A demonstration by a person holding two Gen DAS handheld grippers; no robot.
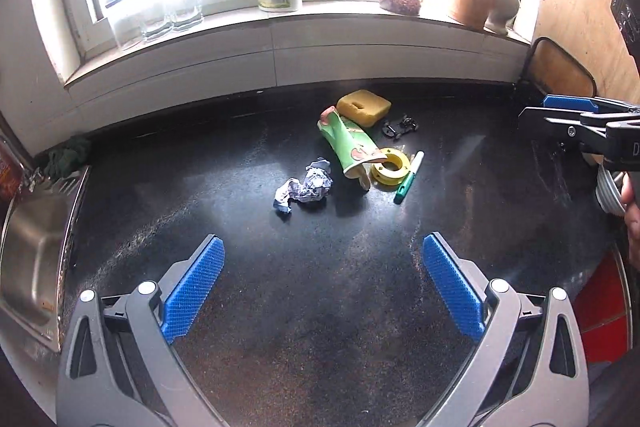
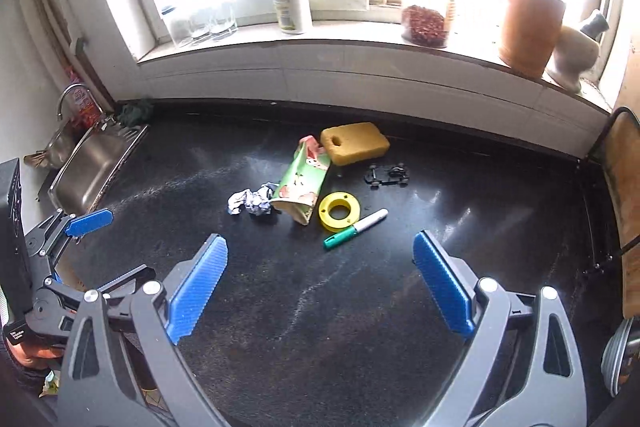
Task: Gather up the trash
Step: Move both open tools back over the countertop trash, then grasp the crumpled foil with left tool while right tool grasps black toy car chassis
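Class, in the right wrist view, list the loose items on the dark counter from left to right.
Crumpled paper → green carton → yellow tape roll → green marker → small black toy car. The sponge overlaps too much to place.

Both views are taken from the wrists, angled steeply down over the dark countertop (image 1: 304, 307) toward the window sill (image 2: 320, 35). The left view is framed by its own left gripper (image 1: 323, 279), with the sink (image 1: 28, 259) close at its left edge. The right view is framed by the right gripper (image 2: 320, 277), set further right. The same central clutter is shared, seen from some way back, around the green carton (image 1: 352, 147) (image 2: 302, 183). Each gripper is caught at the other view's edge.
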